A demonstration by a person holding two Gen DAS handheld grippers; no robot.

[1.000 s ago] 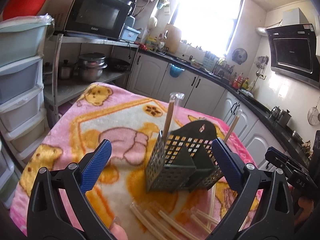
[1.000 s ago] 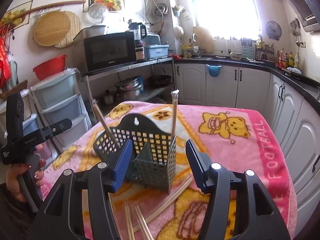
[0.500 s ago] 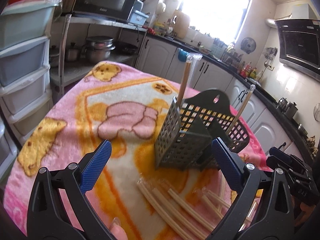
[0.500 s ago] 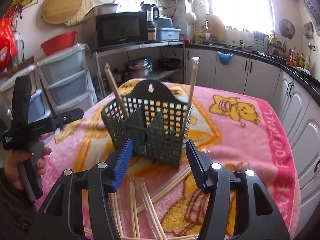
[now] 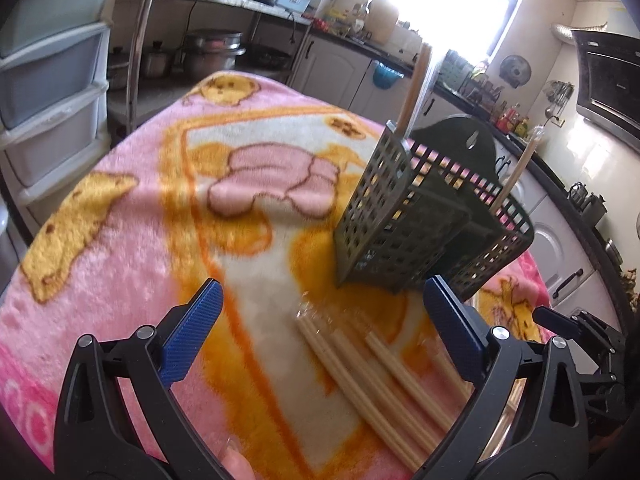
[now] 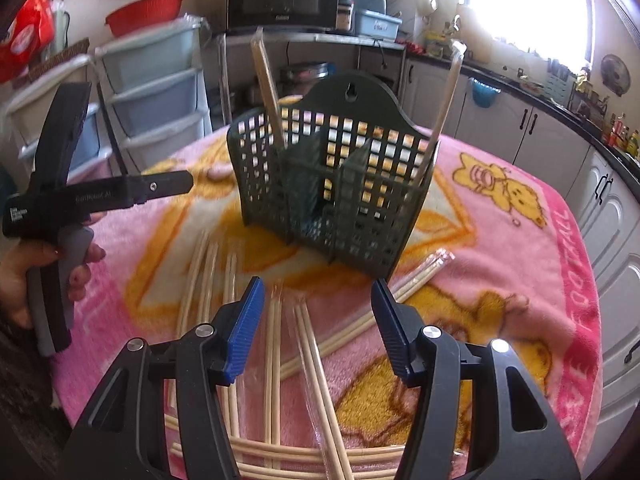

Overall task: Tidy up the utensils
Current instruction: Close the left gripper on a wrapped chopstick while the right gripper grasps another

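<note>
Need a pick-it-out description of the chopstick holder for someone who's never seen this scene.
Find the pink cartoon blanket covering the table. Near its middle stands the dark green basket, with loose chopsticks lying flat in front. It is the only upright thing there: perforated grid walls, an arched back with a hanging hole, and two sticks standing in it.

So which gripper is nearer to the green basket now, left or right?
Right, though only slightly. The right gripper hovers open just before the green basket, over the loose chopsticks. The left gripper, also open, sits farther back, off to its side.
</note>
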